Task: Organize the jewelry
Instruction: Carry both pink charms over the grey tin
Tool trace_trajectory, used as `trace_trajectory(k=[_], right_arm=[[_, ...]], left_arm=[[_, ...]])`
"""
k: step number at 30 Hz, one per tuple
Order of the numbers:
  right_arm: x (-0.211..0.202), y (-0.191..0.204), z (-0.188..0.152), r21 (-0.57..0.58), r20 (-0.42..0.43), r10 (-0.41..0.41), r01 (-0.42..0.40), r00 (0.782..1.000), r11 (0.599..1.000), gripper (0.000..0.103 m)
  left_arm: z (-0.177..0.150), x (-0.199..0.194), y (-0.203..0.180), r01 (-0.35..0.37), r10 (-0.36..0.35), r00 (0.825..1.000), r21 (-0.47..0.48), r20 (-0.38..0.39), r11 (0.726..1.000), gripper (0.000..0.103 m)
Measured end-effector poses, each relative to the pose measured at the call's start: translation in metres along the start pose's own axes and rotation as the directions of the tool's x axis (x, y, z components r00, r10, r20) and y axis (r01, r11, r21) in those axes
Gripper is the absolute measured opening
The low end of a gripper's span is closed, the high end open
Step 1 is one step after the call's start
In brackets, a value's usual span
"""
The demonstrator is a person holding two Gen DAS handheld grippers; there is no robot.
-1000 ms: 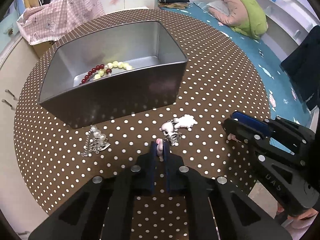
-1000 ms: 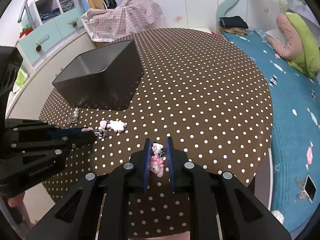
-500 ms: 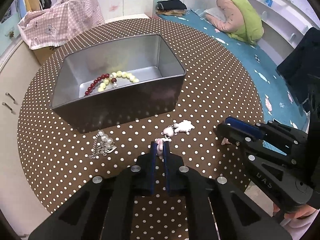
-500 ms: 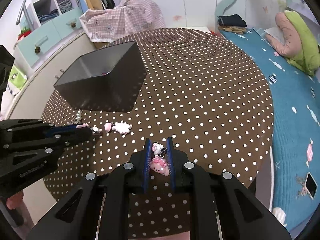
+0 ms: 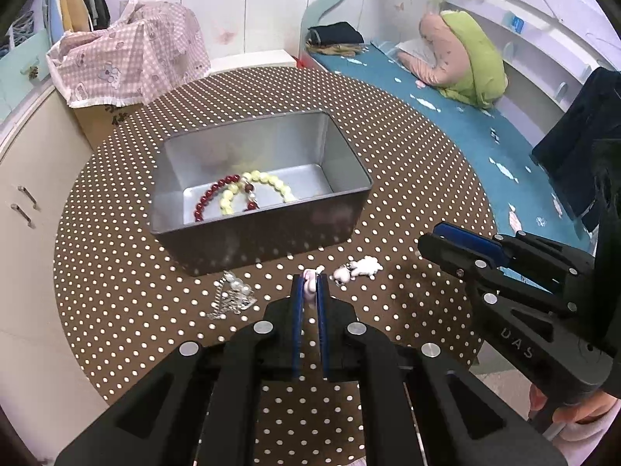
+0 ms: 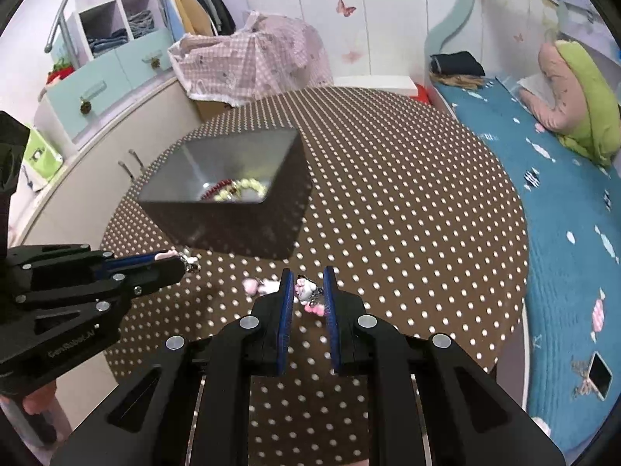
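My left gripper (image 5: 309, 285) is shut on a small pink charm (image 5: 309, 286) and holds it above the dotted table, in front of the grey metal box (image 5: 271, 233). The box holds a red bead bracelet (image 5: 211, 196) and a yellow bead bracelet (image 5: 268, 182). My right gripper (image 6: 307, 291) is shut on a pink and white charm keychain (image 6: 308, 293), also off the table. A white and pink charm (image 5: 359, 268) and a pearl and silver piece (image 5: 233, 295) lie on the table near the box.
The round brown table (image 5: 407, 163) with white dots has its edge close below both grippers. A cabinet (image 5: 23, 202) stands left, a bed with a teal cover (image 5: 465, 124) right. The right gripper shows in the left wrist view (image 5: 465, 248).
Both grippers have risen from the table with their charms and tilted up, so the box interior and room show more. The right gripper's charm now hangs clear of the table.
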State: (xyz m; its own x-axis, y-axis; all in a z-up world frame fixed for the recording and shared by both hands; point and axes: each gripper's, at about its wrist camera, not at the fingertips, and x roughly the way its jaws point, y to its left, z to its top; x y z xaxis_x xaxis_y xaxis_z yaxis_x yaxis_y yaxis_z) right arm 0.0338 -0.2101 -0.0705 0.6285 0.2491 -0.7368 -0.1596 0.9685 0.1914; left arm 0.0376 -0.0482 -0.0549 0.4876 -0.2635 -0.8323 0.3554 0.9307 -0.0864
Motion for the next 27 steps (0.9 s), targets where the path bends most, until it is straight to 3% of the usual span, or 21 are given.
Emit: trace_trajectory(k=[16, 27], right_arm=[[-0.016, 0.026, 0.049, -0.034, 0.092, 0.052, -0.049, 0.994, 0.998, 0.016], [-0.002, 0.043, 0.078, -0.048, 0.086, 0.105, -0.101, 0.991, 0.994, 0.016]], left_arm=[[0.032, -0.026, 0.027, -0.006, 0.011, 0.995, -0.049, 0.099, 0.999, 0.006], [0.061, -0.026, 0.058, -0.001, 0.016, 0.991, -0.111, 0.132, 0.994, 0.006]])
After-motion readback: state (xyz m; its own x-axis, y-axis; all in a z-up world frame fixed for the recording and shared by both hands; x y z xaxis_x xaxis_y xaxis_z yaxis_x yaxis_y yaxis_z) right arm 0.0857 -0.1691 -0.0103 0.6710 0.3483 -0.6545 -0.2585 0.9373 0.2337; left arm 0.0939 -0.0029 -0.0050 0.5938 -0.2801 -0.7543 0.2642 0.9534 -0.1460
